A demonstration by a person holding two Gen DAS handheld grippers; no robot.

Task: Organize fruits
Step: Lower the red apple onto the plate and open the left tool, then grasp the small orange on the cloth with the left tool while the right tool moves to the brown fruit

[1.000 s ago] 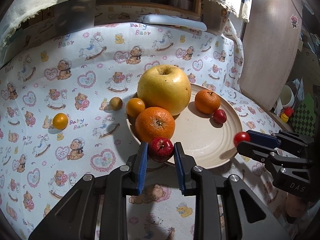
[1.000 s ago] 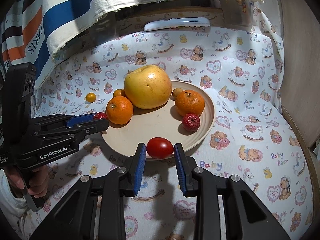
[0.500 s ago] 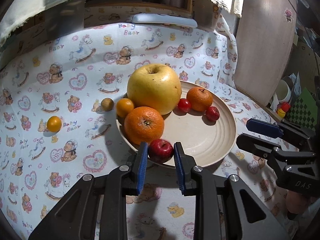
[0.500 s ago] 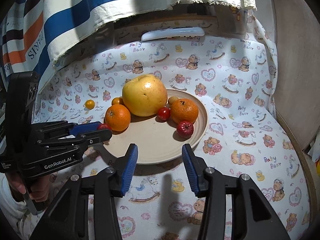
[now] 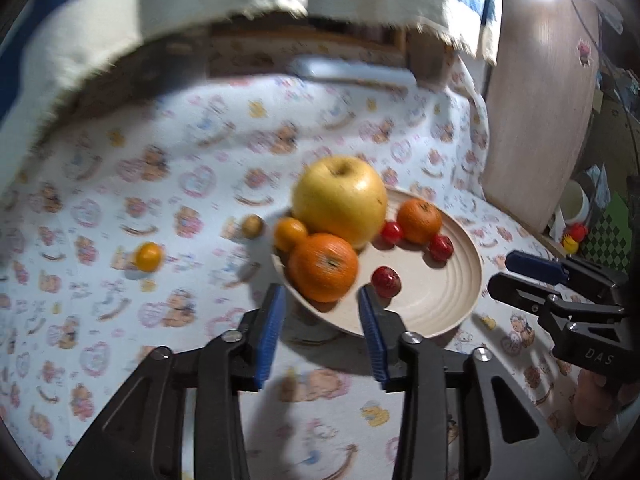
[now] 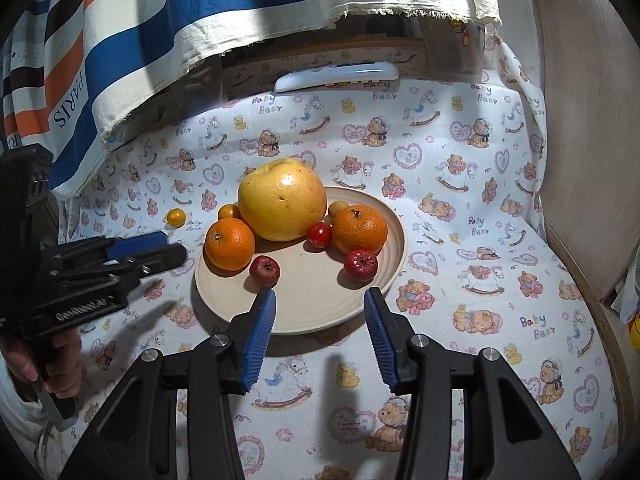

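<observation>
Two kumquats still lie on the worktop off the plate (image 6: 384, 280): one (image 5: 148, 256) far to the left of the left claw (image 5: 322, 322), nearer that hand, the brownish one (image 5: 252, 226) ahead-left by the rim. Both claws are spread and empty, the left having just opened, its red fruit (image 5: 386, 281) on the plate; the right claw (image 6: 320, 326) hangs before the near rim. Blur smears the left view.

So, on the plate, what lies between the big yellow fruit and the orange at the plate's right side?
A small red tomato lies between the big yellow fruit and the orange, on the plate. The right wrist view shows it clearly.
</observation>
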